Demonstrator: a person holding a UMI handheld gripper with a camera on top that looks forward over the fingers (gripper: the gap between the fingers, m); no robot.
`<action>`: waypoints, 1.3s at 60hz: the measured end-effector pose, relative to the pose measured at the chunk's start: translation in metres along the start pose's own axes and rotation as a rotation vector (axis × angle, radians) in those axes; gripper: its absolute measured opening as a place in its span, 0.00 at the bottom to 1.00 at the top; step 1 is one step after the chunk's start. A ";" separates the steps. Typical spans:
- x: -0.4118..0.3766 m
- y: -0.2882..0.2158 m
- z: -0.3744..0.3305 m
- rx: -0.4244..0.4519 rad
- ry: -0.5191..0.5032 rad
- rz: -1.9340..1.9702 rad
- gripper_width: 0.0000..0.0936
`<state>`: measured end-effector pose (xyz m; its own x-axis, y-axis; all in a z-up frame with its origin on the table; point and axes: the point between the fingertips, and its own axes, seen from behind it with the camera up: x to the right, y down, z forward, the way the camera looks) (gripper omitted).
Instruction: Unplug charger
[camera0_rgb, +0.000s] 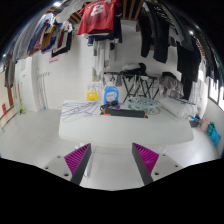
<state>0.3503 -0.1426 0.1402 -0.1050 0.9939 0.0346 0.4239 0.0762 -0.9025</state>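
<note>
The gripper (112, 160) hangs low over the near edge of the white rectangular table (110, 140), its two fingers spread wide with the magenta pads (78, 157) facing each other and nothing between them.

And where is the charger? Nothing here can be picked out as one for certain. Along the table's far edge lies a cluster: a flat patterned sheet (78, 108) toward the far left corner, a small yellow object (93, 96) behind it, a blue upright container (111, 96) near the middle, and a dark, low block (128, 111) just right of that container. That dark block is the likeliest candidate, though it is too small to confirm, and no cable or socket can be made out.

If it is the charger, it should be light, rigid plastic, a little slick on its faces; best taken across the body's two flat sides, not by any cord. Its long axis seems to run along the far edge, left to right, but which way the prongs point cannot be told.

Beyond the table, dark and red garments (98, 18) hang on a rail, and a folding metal rack (140, 85) stands against the wall.
</note>
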 end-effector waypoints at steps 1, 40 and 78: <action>0.005 0.007 0.000 0.013 0.001 -0.003 0.92; 0.024 -0.067 0.267 0.085 -0.015 0.032 0.92; 0.041 -0.123 0.494 0.068 -0.015 0.054 0.91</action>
<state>-0.1501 -0.1511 0.0404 -0.0972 0.9950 -0.0212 0.3674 0.0160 -0.9299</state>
